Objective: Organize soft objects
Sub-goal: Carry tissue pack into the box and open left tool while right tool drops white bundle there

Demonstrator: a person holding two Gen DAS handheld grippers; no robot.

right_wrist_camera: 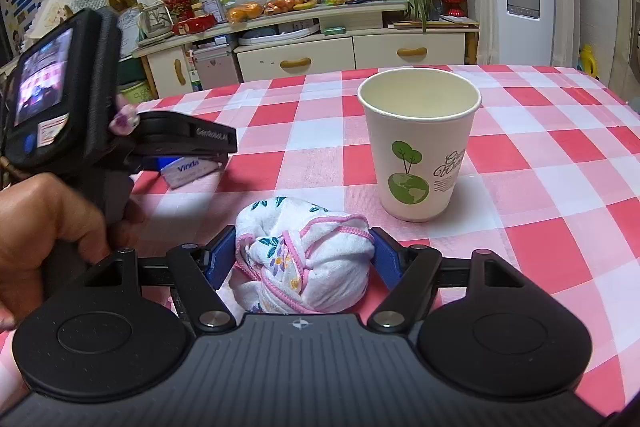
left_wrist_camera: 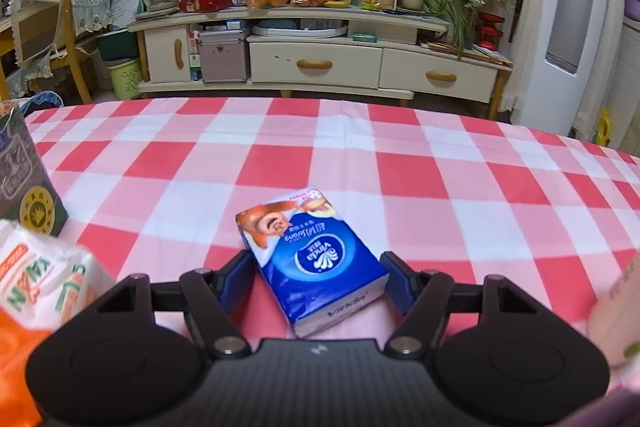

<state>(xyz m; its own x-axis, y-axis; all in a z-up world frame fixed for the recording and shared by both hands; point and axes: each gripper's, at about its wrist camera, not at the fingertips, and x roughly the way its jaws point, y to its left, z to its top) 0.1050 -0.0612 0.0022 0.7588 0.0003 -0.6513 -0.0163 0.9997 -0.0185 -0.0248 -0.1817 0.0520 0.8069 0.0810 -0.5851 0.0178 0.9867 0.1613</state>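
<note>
Your left gripper has the blue tissue pack between its fingers; the pack lies on the red checked tablecloth, the left pad touches its side, but I cannot tell if the right pad presses it. Your right gripper has both blue pads against the knotted floral cloth, which rests on the table just before the upright paper cup.
</note>
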